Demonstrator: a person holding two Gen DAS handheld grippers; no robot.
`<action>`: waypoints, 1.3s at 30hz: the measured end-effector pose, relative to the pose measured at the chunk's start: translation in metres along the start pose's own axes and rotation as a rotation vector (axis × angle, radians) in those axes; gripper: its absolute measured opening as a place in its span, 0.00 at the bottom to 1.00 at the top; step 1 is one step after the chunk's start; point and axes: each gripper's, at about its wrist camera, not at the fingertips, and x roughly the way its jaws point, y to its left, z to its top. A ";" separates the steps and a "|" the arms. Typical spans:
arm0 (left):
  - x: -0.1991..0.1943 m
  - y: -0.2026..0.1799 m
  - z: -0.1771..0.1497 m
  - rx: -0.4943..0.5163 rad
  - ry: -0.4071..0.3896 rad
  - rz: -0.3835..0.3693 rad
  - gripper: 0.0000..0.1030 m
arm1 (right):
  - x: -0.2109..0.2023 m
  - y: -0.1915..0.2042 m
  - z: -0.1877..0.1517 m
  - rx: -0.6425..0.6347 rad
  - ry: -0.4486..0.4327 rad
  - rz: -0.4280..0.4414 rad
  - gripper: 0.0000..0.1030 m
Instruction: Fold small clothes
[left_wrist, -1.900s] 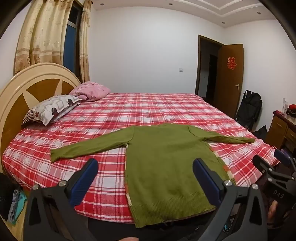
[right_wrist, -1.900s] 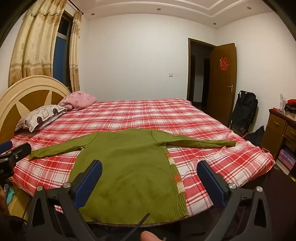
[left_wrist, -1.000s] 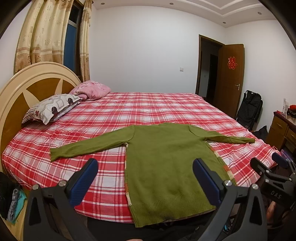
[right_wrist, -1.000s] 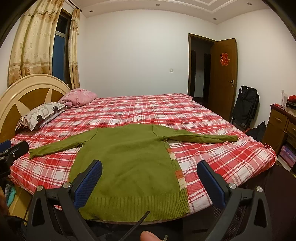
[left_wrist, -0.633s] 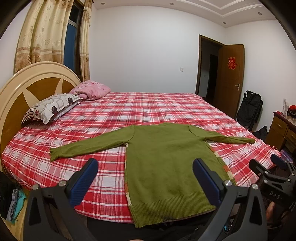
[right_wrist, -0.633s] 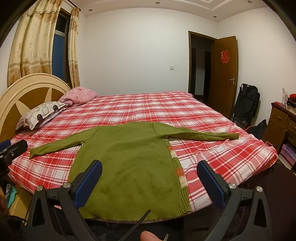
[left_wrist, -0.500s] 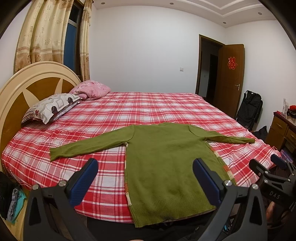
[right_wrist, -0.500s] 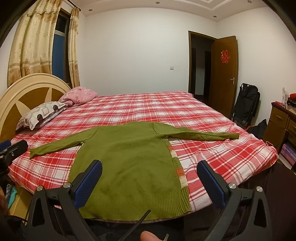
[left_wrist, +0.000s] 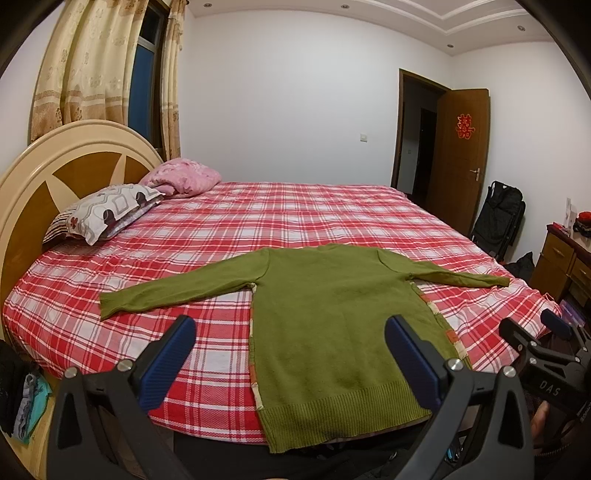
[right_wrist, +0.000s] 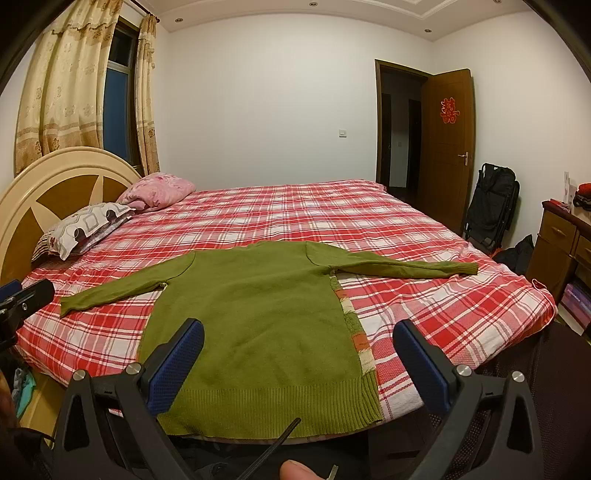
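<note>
An olive green long-sleeved sweater (left_wrist: 332, 325) lies flat on the red plaid bed (left_wrist: 258, 221), both sleeves spread out sideways, hem at the near edge. It also shows in the right wrist view (right_wrist: 255, 325). My left gripper (left_wrist: 291, 350) is open and empty, held off the near edge of the bed above the hem. My right gripper (right_wrist: 299, 354) is open and empty, also short of the hem. The right gripper's body shows at the right of the left wrist view (left_wrist: 543, 354).
Two pillows (left_wrist: 107, 210) lie by the round wooden headboard (left_wrist: 48, 177) at the left. A wooden dresser (right_wrist: 565, 236) and a black bag (right_wrist: 491, 199) stand at the right, near an open door (right_wrist: 443, 147). Curtains (right_wrist: 59, 96) hang behind the headboard.
The right wrist view has risen slightly and moved a little closer to the bed. The left gripper has barely moved. Both grippers stay open.
</note>
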 end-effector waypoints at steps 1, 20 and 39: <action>0.000 0.000 0.000 0.000 0.000 0.000 1.00 | 0.000 0.000 0.000 -0.001 0.000 -0.001 0.99; 0.002 -0.003 -0.003 -0.003 0.005 -0.002 1.00 | 0.000 0.001 0.000 -0.001 0.003 0.002 0.99; 0.017 0.000 -0.006 0.001 0.038 -0.011 1.00 | 0.016 -0.002 -0.006 0.005 0.050 0.026 0.99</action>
